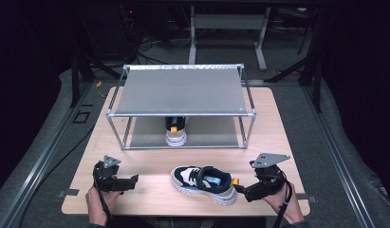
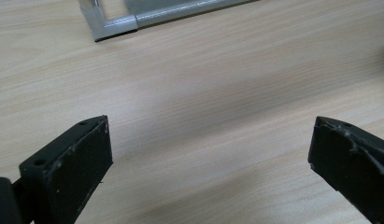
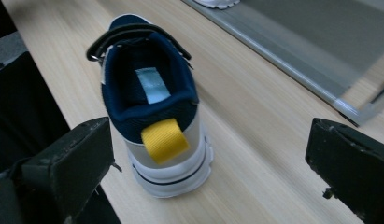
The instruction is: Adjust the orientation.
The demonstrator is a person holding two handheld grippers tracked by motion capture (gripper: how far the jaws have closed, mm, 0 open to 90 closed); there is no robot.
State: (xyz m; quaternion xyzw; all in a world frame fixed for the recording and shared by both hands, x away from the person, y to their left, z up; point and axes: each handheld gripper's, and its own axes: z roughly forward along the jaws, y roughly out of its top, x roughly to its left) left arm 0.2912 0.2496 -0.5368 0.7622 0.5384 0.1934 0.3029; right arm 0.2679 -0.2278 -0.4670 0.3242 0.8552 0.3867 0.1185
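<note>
A navy, white and beige shoe [image 1: 204,183] lies on the wooden table [image 1: 150,164] near the front edge, its heel with a yellow pull tab [image 1: 235,181] pointing right. My right gripper [image 1: 240,189] stands open just behind that heel. In the right gripper view the shoe [image 3: 150,93] sits between the spread jaws, nearer the left one, with the yellow pull tab [image 3: 164,140] facing the camera; my right gripper [image 3: 208,140] touches nothing. A matching shoe [image 1: 176,131] stands on the rack's lower shelf. My left gripper [image 1: 134,180] is open over bare wood, as my left gripper [image 2: 208,140] also shows.
A metal-framed rack [image 1: 181,113] with a grey top shelf [image 1: 181,90] and a lower shelf stands mid-table. Its front corner [image 2: 116,25] and its lower edge [image 3: 292,60] appear in the gripper views. The table's front edge lies close to the shoe.
</note>
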